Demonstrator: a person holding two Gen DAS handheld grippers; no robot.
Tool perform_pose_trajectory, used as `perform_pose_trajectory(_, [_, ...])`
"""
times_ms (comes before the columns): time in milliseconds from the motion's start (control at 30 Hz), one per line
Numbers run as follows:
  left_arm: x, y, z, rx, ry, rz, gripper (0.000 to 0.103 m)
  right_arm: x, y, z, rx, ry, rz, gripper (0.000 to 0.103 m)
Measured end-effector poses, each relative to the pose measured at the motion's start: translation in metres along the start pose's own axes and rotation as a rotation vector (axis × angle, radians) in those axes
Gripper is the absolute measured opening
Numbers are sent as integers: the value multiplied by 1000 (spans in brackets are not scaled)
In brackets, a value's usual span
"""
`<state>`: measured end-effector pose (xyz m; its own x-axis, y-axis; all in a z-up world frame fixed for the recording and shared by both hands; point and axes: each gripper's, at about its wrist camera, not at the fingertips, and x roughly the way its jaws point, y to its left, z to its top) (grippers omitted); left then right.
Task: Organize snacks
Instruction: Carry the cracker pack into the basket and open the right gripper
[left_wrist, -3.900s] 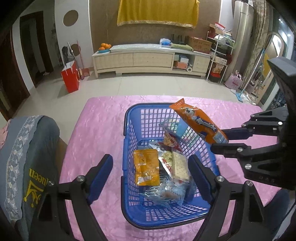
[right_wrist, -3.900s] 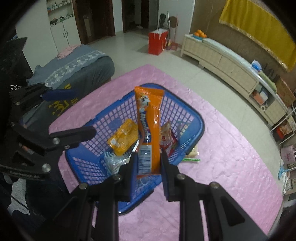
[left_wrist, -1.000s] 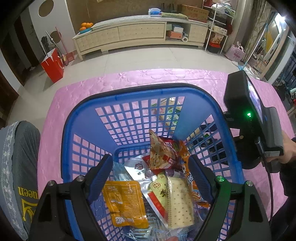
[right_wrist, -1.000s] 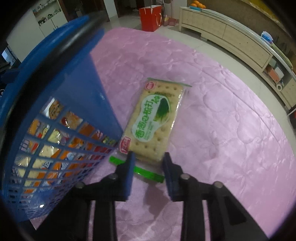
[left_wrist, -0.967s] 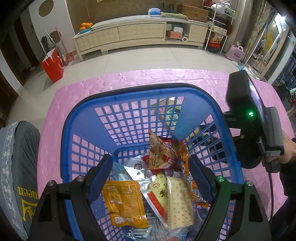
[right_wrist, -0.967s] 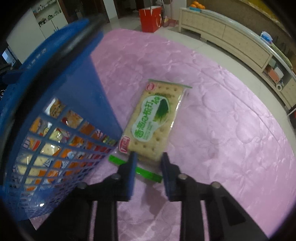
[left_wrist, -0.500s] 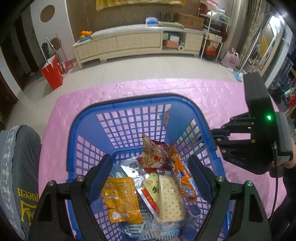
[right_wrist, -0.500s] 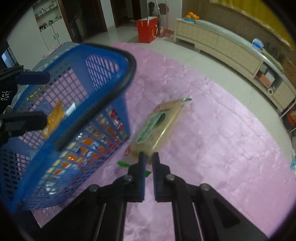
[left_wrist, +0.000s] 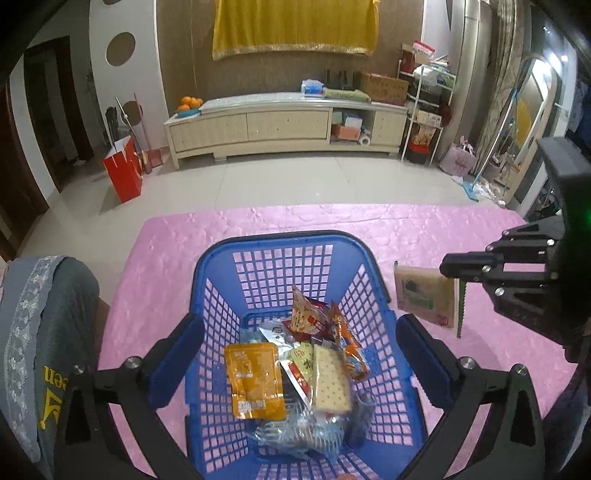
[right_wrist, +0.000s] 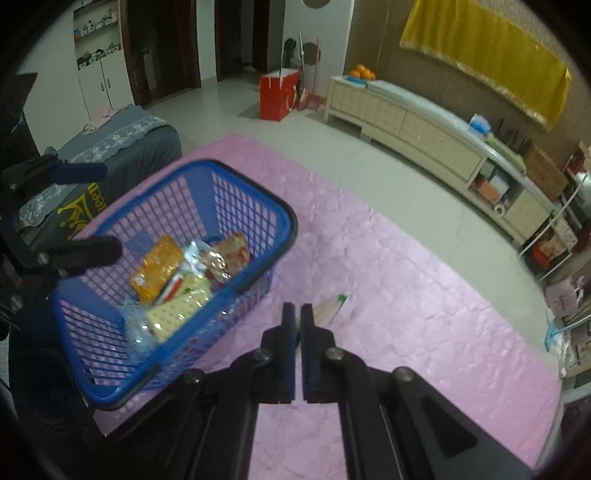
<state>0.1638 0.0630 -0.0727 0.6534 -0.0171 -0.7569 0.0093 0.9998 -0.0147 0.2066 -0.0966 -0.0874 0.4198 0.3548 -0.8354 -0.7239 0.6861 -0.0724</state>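
A blue basket (left_wrist: 280, 236) (right_wrist: 291, 221) on the pink table holds several snacks, among them an orange packet (left_wrist: 255, 376), a pale cracker pack (left_wrist: 330, 380) and a red bag (left_wrist: 306, 314). My left gripper (left_wrist: 297, 350) (right_wrist: 110, 208) hovers over the basket's near end; its jaws are opening wide and grip nothing. To the right of the basket, my right gripper (left_wrist: 448, 267) (right_wrist: 297, 314) is shut on the end of a green-labelled cracker packet (left_wrist: 421, 295) (right_wrist: 330, 308). That packet hangs off the table, tilted and edge-on in the right wrist view.
The pink cloth (right_wrist: 406, 295) covers the table, whose far edge (left_wrist: 332, 208) drops to a tiled floor. A grey covered seat (left_wrist: 37, 332) sits close to the table's left side. A red bag (left_wrist: 123, 177) and a long cabinet (left_wrist: 284, 125) stand far back.
My right gripper closed on the green-labelled cracker packet and lifted it off the cloth. My left gripper rose and drew back from the basket, and its fingers now stand wider apart.
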Motion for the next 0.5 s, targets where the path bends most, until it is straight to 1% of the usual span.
perform_pose_trajectory(67, [-13,0,-2,2,-18,-4,103,-6,5,9,-10,-21,-10,4])
perform_pose_trajectory(133, [-26,2,-3,4,-36,-5,103,-24,16,18,-23,-53,-23,4])
perform_pose_trajectory(200, [-35,1,-3,2,-48,0,103,-43,20,24,-35,-76,-25,4])
perform_pose_trajectory(333, [-57,10,-4,-11,-80,2,103,-68,40,41,-63,-129,-36,4])
perform_pose_trajectory(500, [-68,24,-7,-31,-88,10,103,-79,62,60,-80,-185,-15,4])
